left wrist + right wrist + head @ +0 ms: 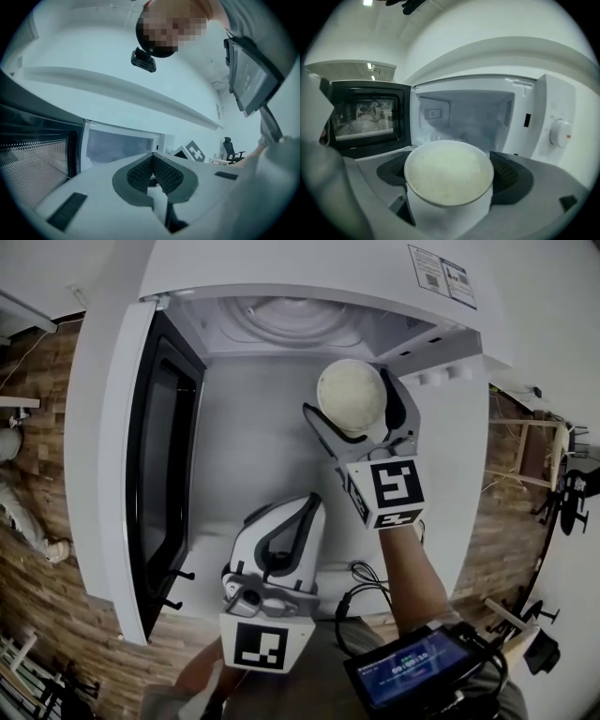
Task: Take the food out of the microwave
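Observation:
A white cup of pale food (352,396) (449,172) is held between the jaws of my right gripper (361,409) (449,180), which is shut on it just outside the open white microwave (309,324) (468,117). The microwave cavity (464,115) looks empty inside. Its dark-glass door (159,474) (365,117) stands swung open at the left. My left gripper (281,535) (152,176) rests lower on the white table (244,446), jaws shut with nothing between them, and is tilted up toward the ceiling.
The microwave's control knobs (560,132) are on its right panel. A small screen device (417,667) sits at the person's chest. Cables (361,587) lie on the table's near edge. Wooden floor (37,549) surrounds the table.

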The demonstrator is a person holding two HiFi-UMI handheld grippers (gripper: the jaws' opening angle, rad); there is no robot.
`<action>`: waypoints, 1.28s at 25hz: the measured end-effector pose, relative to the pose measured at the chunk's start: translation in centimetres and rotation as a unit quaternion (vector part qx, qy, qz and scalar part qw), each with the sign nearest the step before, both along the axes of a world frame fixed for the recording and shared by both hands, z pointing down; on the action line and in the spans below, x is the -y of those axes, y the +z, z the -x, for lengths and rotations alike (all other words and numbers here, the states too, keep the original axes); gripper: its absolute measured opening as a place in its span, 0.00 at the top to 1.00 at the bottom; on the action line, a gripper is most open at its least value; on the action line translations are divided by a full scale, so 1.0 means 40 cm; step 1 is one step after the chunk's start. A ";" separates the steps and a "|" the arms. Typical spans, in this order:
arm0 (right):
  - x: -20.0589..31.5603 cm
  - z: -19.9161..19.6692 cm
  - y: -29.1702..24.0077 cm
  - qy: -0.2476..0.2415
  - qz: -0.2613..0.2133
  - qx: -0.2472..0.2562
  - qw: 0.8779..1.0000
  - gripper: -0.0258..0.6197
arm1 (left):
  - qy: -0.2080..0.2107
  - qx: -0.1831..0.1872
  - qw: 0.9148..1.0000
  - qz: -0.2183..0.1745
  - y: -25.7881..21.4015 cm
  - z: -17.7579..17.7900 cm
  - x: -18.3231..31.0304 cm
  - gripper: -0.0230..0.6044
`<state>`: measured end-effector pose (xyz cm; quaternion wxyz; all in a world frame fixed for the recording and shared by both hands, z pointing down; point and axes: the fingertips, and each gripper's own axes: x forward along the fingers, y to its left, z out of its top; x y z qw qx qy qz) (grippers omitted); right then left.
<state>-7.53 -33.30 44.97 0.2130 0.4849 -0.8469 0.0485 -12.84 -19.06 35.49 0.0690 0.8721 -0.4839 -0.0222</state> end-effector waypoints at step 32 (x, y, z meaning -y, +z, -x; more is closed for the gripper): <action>-0.237 -0.111 0.204 -0.042 0.058 -0.016 0.997 0.14 | -0.052 0.039 0.998 0.012 0.025 -0.058 -0.174 0.95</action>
